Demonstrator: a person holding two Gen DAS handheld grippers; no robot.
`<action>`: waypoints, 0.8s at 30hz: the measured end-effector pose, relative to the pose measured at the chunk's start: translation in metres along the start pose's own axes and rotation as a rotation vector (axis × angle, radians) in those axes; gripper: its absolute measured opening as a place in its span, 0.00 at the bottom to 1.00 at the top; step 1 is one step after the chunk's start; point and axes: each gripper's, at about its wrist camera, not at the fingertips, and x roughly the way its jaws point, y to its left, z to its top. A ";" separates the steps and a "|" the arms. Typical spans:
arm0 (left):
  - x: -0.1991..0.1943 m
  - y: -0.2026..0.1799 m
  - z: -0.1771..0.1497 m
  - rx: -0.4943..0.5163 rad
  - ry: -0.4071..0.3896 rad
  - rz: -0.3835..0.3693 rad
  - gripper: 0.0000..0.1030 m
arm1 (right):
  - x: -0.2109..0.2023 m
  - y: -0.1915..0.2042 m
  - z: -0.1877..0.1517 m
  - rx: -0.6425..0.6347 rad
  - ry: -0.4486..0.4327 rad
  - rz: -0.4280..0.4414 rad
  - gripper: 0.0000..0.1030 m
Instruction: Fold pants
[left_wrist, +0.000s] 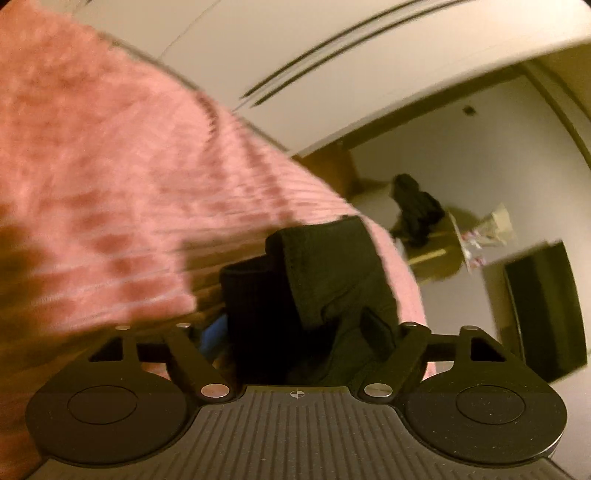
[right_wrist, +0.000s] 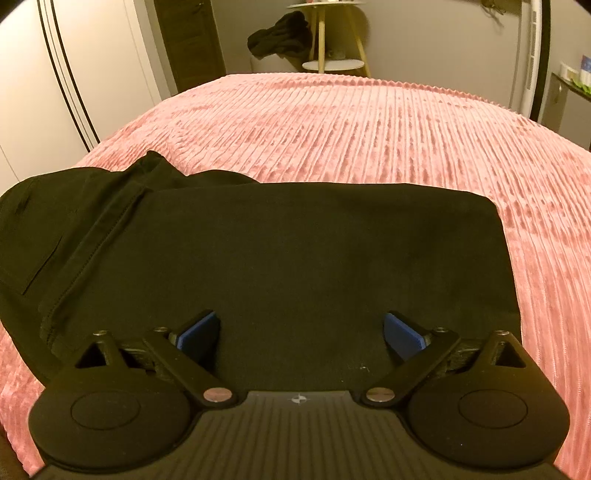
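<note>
Black pants (right_wrist: 280, 258) lie folded on a pink ribbed bedspread (right_wrist: 369, 129), with a flat rectangular panel on the right and bunched fabric with a seam at the left. My right gripper (right_wrist: 301, 330) is open just above the near edge of the pants, its blue pads (right_wrist: 400, 330) apart and empty. In the tilted, blurred left wrist view, my left gripper (left_wrist: 295, 325) is shut on a thick fold of the black pants (left_wrist: 325, 273), lifted above the bedspread (left_wrist: 110, 166).
White wardrobe doors (right_wrist: 55, 74) stand at the left. Beyond the bed are a dark heap of clothes (right_wrist: 280, 35), a small wooden round table (right_wrist: 332, 37) and a white standing fan pole (right_wrist: 528, 55). A dark panel (left_wrist: 543, 306) shows at the right in the left wrist view.
</note>
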 end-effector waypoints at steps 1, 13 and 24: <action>0.005 0.004 -0.002 -0.017 0.002 0.015 0.78 | -0.001 -0.001 -0.001 0.000 -0.001 0.000 0.95; -0.022 -0.083 -0.013 0.351 -0.072 0.086 0.28 | -0.014 -0.017 0.000 0.100 -0.059 0.031 0.81; -0.097 -0.250 -0.165 1.019 -0.129 -0.211 0.27 | -0.057 -0.056 -0.002 0.339 -0.210 0.124 0.72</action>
